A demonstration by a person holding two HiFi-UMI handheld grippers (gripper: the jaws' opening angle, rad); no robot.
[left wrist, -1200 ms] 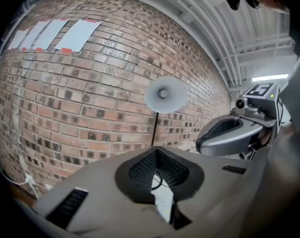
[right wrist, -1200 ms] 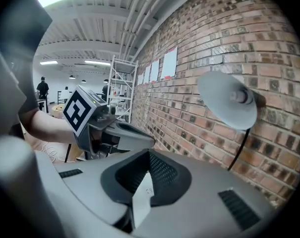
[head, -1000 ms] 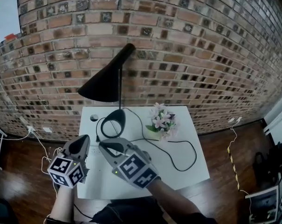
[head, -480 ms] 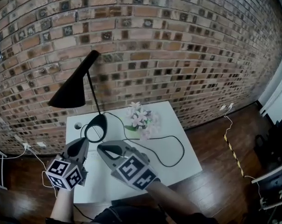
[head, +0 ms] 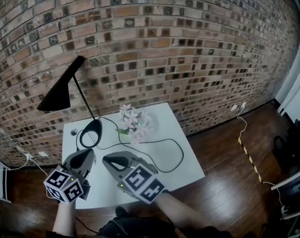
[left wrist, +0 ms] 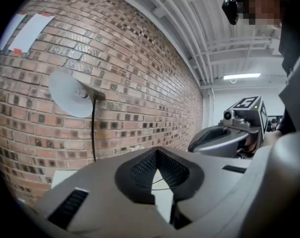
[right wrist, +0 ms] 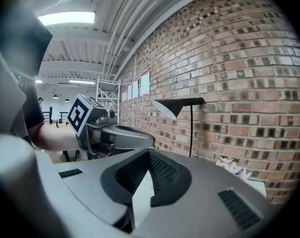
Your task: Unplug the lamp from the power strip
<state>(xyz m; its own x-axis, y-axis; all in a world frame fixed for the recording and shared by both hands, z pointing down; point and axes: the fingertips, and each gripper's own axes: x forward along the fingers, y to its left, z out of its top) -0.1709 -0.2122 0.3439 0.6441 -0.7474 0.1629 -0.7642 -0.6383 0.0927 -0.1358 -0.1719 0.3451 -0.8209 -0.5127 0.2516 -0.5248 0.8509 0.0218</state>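
Background: brick wall [head: 164, 58] behind a white worktop [head: 154, 133]
Left hand-held gripper [head: 85, 154]: clenched, empty, over the near edge
Right hand-held gripper [head: 106, 158]: clenched, empty, just beside it
Lamp [head: 58, 98]: far left corner, ahead of both
Cord [head: 181, 150]: loops right, nearer the right hand-held gripper
Power strip: not made out
In the way: flowers [head: 132, 123] beside the lamp's base

The lamp [head: 55, 99] stands on the table [head: 164, 124] left of the flowers [head: 133, 123], before the brick wall [head: 189, 43].
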